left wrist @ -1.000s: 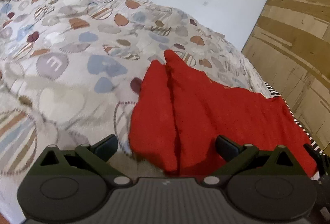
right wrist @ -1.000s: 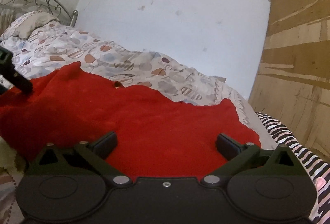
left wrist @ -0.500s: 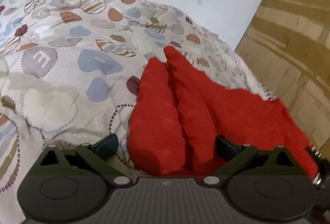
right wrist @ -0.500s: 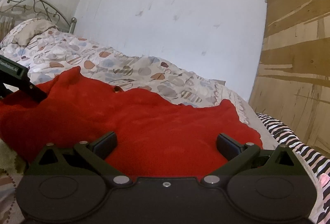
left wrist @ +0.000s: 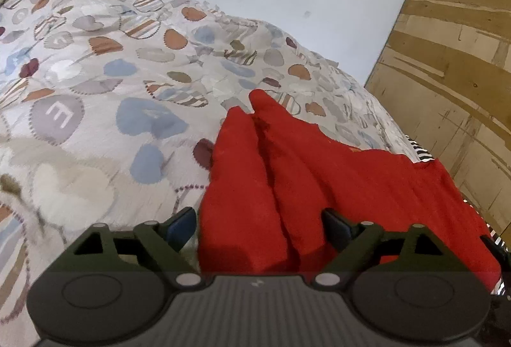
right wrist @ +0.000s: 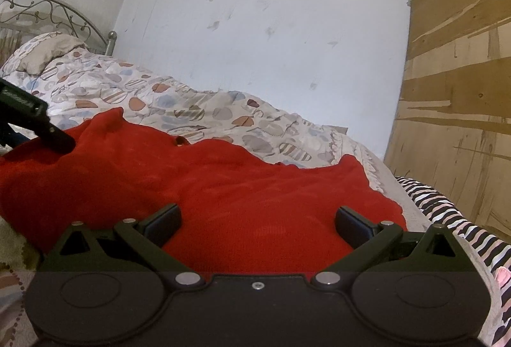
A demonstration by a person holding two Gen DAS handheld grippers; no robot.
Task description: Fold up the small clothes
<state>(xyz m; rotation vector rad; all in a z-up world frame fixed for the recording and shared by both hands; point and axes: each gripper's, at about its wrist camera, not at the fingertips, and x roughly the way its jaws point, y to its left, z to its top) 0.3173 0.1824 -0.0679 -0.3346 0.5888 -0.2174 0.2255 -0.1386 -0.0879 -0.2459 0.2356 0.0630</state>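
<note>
Garment (left wrist: 335,187) edge hidden behind gripper fingers (left wrist: 180,224)

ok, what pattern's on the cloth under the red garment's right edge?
Black-and-white stripes, clearest in the right wrist view.

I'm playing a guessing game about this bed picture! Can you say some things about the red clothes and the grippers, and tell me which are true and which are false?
1. The red knit garment lies on a patterned quilt. True.
2. The left gripper is shut. False: its jaws stand wide open around the garment's near edge.
3. The right gripper is open. True.
4. The garment is blue. False: it is red.
5. A black-and-white striped cloth lies to the garment's right. True.
</note>
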